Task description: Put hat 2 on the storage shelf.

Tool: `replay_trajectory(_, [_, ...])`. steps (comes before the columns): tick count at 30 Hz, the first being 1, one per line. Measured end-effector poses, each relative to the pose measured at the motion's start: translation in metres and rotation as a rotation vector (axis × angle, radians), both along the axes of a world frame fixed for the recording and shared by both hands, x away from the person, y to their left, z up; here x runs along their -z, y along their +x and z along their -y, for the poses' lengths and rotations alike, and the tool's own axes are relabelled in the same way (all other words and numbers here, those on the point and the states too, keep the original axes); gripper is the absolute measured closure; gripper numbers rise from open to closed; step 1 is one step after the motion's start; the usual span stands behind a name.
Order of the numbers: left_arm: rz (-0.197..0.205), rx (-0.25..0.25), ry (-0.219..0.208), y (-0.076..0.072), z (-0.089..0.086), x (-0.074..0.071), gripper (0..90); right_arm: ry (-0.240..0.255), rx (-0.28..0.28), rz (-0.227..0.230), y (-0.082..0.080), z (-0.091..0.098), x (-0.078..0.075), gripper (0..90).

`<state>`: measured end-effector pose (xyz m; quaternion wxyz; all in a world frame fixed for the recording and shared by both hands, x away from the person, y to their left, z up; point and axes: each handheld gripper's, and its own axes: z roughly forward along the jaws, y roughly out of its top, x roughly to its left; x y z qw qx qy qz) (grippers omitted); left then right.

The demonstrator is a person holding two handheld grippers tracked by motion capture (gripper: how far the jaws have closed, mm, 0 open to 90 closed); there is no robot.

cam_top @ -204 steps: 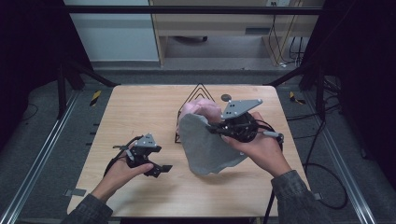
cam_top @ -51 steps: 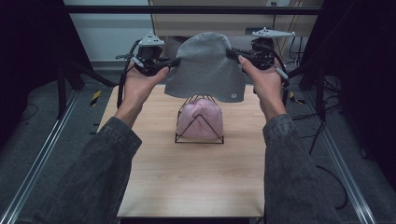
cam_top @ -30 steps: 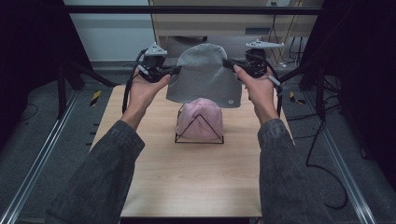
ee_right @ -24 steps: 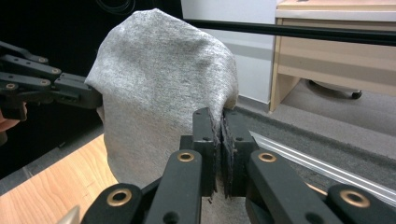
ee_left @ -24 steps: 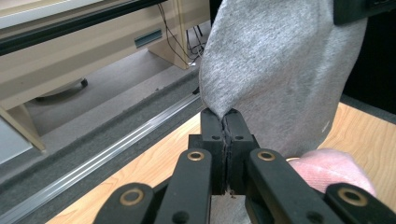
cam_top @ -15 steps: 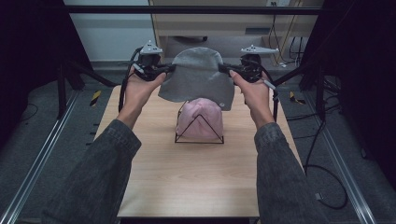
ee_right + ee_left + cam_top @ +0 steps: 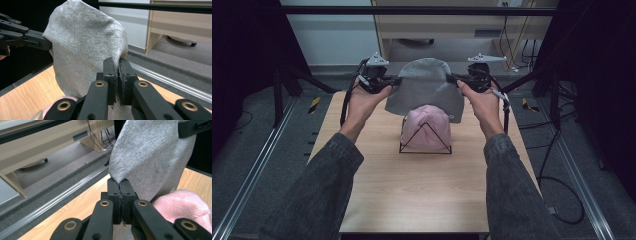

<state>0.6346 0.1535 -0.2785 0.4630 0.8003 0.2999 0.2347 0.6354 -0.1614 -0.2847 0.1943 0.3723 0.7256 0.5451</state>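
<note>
The left gripper [image 7: 393,81] has its jaws clamped tight on the left edge of a grey knit beanie [image 7: 427,90], which hangs stretched above the pink beanie [image 7: 428,126] on a black wire stand [image 7: 424,150] at the far middle of the wooden table [image 7: 412,195]. The right gripper [image 7: 453,78] pinches the right edge, jaws closed on the fabric.

grey carpet floor [image 7: 272,130] around wooden table [image 7: 412,200]; pale wood furniture [image 7: 452,20] beyond, metal rails [image 7: 252,170] alongside.

Dark grey denim sleeves [image 7: 329,180]; black two-jaw left gripper [image 7: 394,80] and right gripper [image 7: 452,77], brass-ringed screws, grey triangular top plates, black cables.
</note>
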Motion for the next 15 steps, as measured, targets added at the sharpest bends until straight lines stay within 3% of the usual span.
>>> replay_trajectory(15, [-0.039, 0.011, 0.012, -0.005, 0.003, 0.024, 89.0, -0.025, 0.002, -0.037, -0.002, 0.004, 0.020, 86.0])
